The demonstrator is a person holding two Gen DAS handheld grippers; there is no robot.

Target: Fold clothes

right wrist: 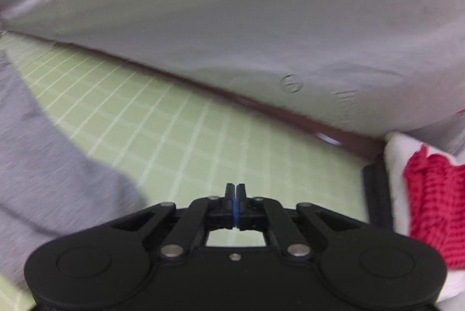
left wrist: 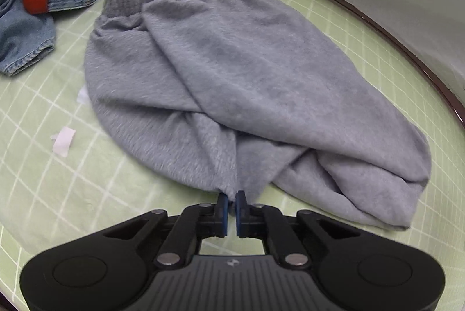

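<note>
Sprawling across the green grid-lined counter (left wrist: 43, 194), a crumpled grey fleece sweatshirt (left wrist: 232, 84) is seen, its near hem pinched between the nearly closed left tongs (left wrist: 231, 197) at 6 o'clock. A heap of blue denim jeans (left wrist: 35, 6) is parked at 10 o'clock. The right tongs (right wrist: 235, 189) are pressed fully together on nothing, with a red knitted garment (right wrist: 430, 200) at 3 o'clock.

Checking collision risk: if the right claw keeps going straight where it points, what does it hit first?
Probably the bare green grid mat: the right claw is shut and empty, angled down at it. Grey garment lies off to its left.
</note>
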